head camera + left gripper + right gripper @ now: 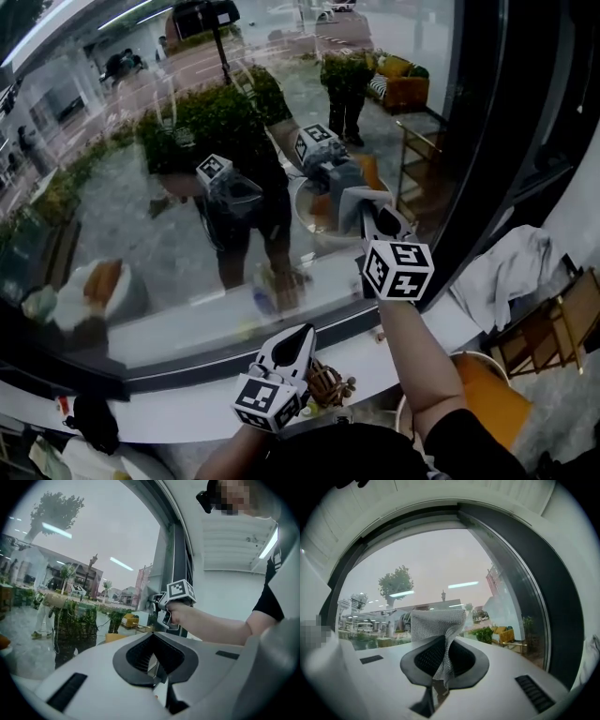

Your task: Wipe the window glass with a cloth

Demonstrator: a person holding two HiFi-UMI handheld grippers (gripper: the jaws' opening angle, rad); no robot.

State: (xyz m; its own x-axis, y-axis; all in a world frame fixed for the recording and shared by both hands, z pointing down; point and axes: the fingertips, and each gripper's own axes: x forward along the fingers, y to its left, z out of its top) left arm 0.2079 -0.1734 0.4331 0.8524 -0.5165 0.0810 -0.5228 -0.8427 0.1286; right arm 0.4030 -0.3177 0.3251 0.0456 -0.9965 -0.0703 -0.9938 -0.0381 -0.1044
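The big window glass (187, 187) fills the head view and mirrors the person and both grippers. My right gripper (370, 214) is raised to the pane at right of centre, shut on a grey mesh cloth (352, 199) whose free end lies against the glass. In the right gripper view the cloth (438, 623) stands up from between the closed jaws of the right gripper (440, 670). My left gripper (300, 336) hangs lower, over the sill, shut with nothing in it. The left gripper view shows the left gripper (152, 662) pointing towards the right gripper (177, 597) and the hand holding it.
A white sill (187, 405) runs under the pane, with a small brown woven object (330, 382) and a dark item (94, 422) on it. A dark window frame (492, 141) rises at right. Beyond it lie a white cloth (514, 270) and an orange seat (486, 396).
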